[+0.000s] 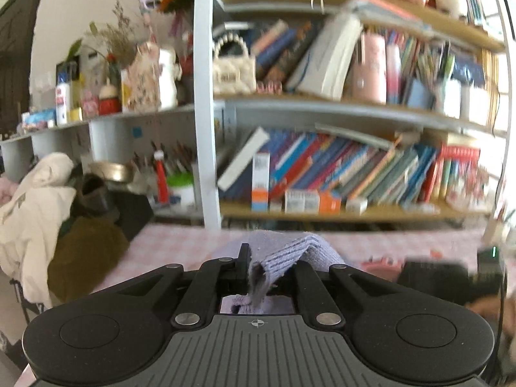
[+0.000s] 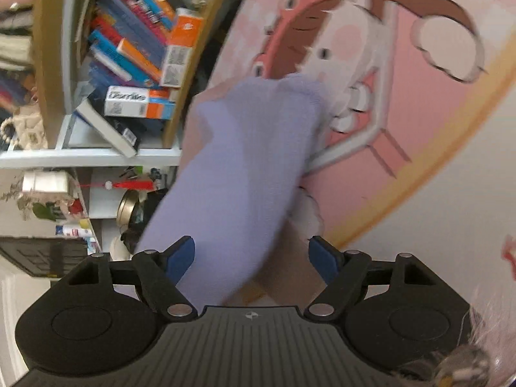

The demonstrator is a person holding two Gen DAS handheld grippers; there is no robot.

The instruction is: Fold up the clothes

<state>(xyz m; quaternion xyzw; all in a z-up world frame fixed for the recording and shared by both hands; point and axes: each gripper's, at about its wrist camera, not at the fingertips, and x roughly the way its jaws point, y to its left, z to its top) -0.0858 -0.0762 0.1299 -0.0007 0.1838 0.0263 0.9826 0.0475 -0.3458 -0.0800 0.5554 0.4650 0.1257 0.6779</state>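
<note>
A lavender knitted sock [image 2: 238, 167] hangs stretched over the pink cartoon tablecloth [image 2: 419, 103]. In the left wrist view its ribbed cuff [image 1: 283, 251] is bunched between the black fingers, and my left gripper [image 1: 273, 262] is shut on it above the pink checked table [image 1: 180, 242]. My right gripper [image 2: 251, 254] is open, its blue pads [image 2: 180, 254] wide apart. The sock's lower part passes between them, close against the left pad, and neither pad presses it. The view is motion-blurred.
A bookshelf [image 1: 322, 161] packed with books stands just behind the table. A chair draped with cream clothing [image 1: 32, 213] is at the left. A dark device [image 1: 451, 274] lies on the table at the right. Small boxes [image 2: 138, 101] sit on the lower shelf.
</note>
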